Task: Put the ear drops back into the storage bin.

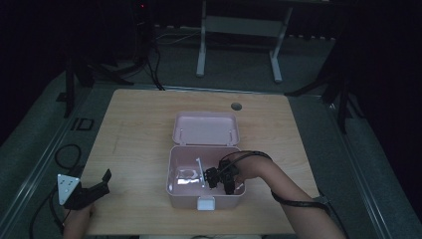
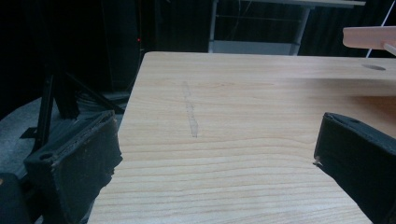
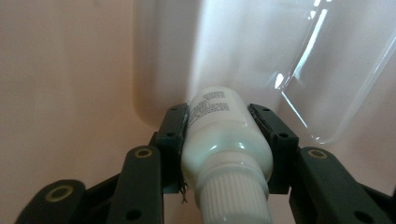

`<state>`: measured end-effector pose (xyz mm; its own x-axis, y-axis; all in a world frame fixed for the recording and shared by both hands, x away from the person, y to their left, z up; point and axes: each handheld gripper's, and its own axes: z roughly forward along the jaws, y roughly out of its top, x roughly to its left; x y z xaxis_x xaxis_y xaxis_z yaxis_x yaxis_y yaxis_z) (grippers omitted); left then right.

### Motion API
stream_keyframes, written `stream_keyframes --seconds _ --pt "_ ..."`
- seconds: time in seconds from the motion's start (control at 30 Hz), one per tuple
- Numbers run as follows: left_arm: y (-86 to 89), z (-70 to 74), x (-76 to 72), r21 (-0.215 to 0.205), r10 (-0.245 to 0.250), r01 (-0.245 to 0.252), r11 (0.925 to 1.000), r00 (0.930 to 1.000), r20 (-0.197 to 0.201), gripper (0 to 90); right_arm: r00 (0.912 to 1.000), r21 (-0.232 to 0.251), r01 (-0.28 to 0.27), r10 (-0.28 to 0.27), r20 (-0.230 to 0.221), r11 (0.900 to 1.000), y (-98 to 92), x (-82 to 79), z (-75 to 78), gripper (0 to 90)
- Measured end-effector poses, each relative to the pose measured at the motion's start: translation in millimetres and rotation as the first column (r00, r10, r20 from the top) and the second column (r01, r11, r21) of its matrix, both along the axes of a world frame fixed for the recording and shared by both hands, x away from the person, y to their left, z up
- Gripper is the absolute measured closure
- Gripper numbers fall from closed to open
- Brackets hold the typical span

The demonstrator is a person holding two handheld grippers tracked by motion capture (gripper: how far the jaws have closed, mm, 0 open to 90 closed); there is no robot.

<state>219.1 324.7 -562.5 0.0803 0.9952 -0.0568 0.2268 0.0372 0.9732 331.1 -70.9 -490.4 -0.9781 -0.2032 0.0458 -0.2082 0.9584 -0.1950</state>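
Dim room, seen from above: a pale wooden desk (image 1: 134, 129) fills the middle of the frame, with dark stands and cables behind it. At the centre sits a pink plastic box (image 1: 171, 191), its hinged lid (image 1: 205, 128) lying open and flat just above it in the frame.

From the lower right a forearm reaches in, and the right gripper (image 1: 219, 178) is lowered into the right half of the box. In the right gripper view, its black fingers (image 3: 173, 135) are clamped on both sides of a small white bottle (image 3: 219, 135) with a ribbed white cap (image 3: 233, 198) and a printed label. The bottle points cap-first toward the camera, its base toward the pink box wall. At the upper right of that view lies a clear plastic insert (image 3: 327, 88), also glinting in the left half of the box in the high view.

At the lower left of the high view, the left gripper (image 1: 94, 189) rests near the desk edge, well apart from the box. In its own view its fingers (image 2: 79, 163) stand wide apart with nothing between them, only bare wood grain.

Likely risks: the smooth round bottle could slip or twist in the grip, since the fingers meet only its curved sides. Released while tilted, it may roll into the clear insert, or knock the box wall and shift the box.
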Motion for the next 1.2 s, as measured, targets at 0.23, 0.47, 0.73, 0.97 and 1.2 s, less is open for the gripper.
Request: stream_keyframes --seconds 0.23,0.47,0.73,0.97,1.2 --pt "0.0 -0.1 -0.2 -0.002 0.0 0.0 1.0 1.0 0.003 0.5 0.9999 -0.004 0.01 -0.01 0.011 1.0 0.1 1.0 -0.2 57.6" --pt "0.2 0.0 -0.1 -0.003 0.001 -0.001 1.0 1.0 0.001 0.5 0.9999 0.007 0.012 -0.012 0.007 1.0 -0.3 0.7 3.8 57.8" --pt "0.2 0.0 -0.1 -0.003 0.003 -0.003 1.0 1.0 0.001 0.5 0.9997 0.05 0.026 -0.026 0.003 0.998 -2.3 0.8 23.4 57.5" --pt "0.3 0.0 -0.2 -0.003 0.002 -0.002 1.0 1.0 0.001 0.5 0.9991 0.087 0.036 -0.038 0.021 0.996 -5.4 1.7 41.4 55.1" --pt "0.3 0.0 -0.2 -0.003 0.004 -0.004 1.0 1.0 0.0 0.5 0.9984 0.162 0.039 -0.045 0.035 0.986 -10.7 1.1 66.6 52.8"
